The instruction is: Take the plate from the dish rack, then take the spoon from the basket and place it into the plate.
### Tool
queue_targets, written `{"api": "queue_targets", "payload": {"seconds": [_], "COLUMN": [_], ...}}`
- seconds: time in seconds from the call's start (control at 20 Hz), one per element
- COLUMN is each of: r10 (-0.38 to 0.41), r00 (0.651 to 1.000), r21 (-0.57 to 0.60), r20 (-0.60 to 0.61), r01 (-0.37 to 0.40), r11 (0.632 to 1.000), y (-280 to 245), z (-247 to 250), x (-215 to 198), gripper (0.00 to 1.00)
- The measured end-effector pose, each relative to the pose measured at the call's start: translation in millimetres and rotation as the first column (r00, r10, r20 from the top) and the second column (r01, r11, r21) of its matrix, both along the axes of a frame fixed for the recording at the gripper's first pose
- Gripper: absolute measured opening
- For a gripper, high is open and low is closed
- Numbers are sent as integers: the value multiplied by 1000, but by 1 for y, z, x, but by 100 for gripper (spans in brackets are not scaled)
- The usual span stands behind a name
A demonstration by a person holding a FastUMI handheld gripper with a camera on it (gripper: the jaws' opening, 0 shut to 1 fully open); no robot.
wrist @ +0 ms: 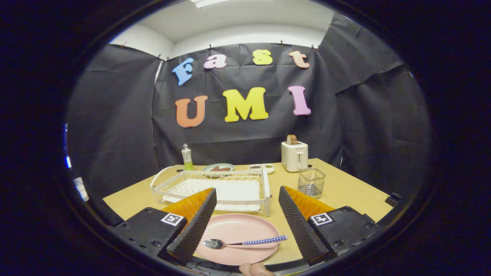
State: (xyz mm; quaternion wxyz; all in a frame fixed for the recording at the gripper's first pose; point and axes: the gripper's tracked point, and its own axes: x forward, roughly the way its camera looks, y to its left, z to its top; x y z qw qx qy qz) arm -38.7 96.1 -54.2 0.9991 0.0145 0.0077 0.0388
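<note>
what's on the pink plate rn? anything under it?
A spoon with a blue-checked handle lies on the pink plate, between the open hand-held gripper fingers, touching neither. The plate rests on the wooden table; whatever lies under it is covered.

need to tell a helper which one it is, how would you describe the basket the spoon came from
Start at the white dish rack on the wooden table. Just beside it, in front of the cream toaster, stands the basket: a small square wire-mesh cup, the only see-through metal thing there, well beyond the open gripper.
</note>
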Motion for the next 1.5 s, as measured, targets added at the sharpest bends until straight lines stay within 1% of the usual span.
{"api": "queue_targets", "payload": {"seconds": [0.2, 0.35, 0.6, 0.7, 0.8, 1.2, 1.5], "r10": [-14, 6, -9, -11, 1, 7, 26], "r00": [1000, 998, 990, 980, 975, 982, 983], "r21": [31, 34, -11, -14, -16, -41, -11], "r20": [18, 60, 139, 200, 222, 191, 181], "r01": [14, -8, 11, 15, 2, 1, -25], "r11": [999, 999, 1000, 1000, 1000, 999, 1000], "y": [-30, -41, -57, -60, -57, -58, -55], "z": [29, 51, 83, 99, 101, 92, 88], "x": [-21, -42, -77, -89, -96, -101, -99], "gripper": [100, 100, 100, 100, 100, 100, 100]}}
